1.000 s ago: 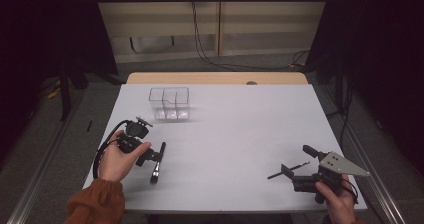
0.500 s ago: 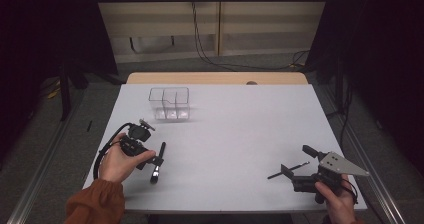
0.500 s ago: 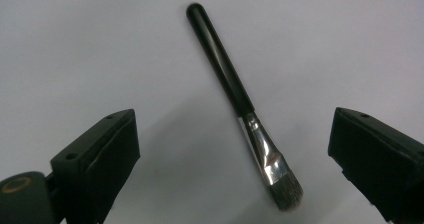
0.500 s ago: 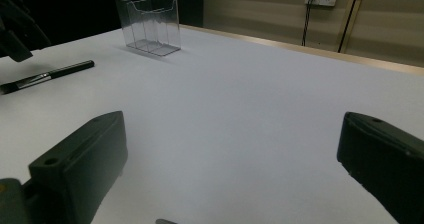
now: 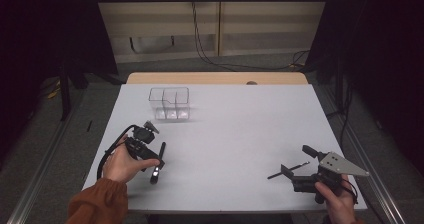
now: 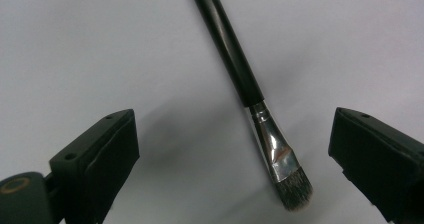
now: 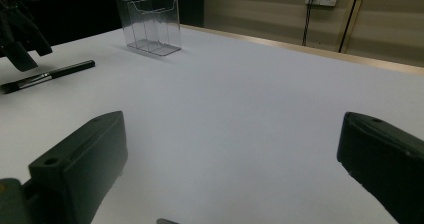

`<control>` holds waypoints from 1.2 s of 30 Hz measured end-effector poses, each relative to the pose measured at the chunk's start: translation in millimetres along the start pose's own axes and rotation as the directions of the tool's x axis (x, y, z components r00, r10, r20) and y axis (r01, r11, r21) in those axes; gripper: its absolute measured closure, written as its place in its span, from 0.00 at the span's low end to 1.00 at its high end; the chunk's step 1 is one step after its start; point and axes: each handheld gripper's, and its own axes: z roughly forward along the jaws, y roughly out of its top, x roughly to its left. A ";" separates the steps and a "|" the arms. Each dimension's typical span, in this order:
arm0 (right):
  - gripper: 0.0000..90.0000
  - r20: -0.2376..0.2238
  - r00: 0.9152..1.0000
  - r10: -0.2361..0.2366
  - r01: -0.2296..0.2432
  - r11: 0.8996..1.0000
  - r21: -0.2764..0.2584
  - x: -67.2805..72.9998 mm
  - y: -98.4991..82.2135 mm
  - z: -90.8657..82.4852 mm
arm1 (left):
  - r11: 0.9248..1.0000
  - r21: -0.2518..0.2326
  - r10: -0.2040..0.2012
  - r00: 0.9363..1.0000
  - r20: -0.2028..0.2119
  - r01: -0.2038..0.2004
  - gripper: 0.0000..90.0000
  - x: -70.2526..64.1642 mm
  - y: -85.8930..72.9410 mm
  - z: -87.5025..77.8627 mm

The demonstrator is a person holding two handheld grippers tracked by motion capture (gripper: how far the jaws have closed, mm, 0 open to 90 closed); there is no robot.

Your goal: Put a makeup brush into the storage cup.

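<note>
- One makeup brush (image 6: 248,89) lies flat on the white table (image 5: 240,134), and it is the thing the work centres on. It has a black handle, a silver ferrule and a short dark tuft of bristles.
- In the left gripper view the brush sits between the two black jaws, bristle end nearest the camera, handle running away and up. Neither jaw touches it.
- The left gripper (image 5: 150,154) hangs directly over the brush near the table's left front, its jaws spread wide on either side. A hand in an orange sleeve holds it.
- Compared with one second ago, the left gripper has shifted slightly towards the brush and settled more squarely above it; the brush itself has not moved. My reading is that the approach is almost finished and closing the jaws on the brush comes next.
- Beyond the left gripper, farther up the table, stands a clear plastic organiser (image 5: 169,103) with open compartments, well apart from the brush. It is probably where the brush is meant to go.
- The right gripper (image 5: 296,170) rests low at the table's right front, far from the brush, jaws apart and holding nothing. It has stayed in place.
- A thin dark stick (image 5: 277,173) lies just beside the right gripper.
</note>
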 end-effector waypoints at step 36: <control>0.00 -0.004 1.000 0.000 0.000 1.000 0.008 -0.4 -0.9 0.0 | 0.997 0.072 -0.033 0.994 -0.103 0.040 0.32 -19.5 4.9 21.7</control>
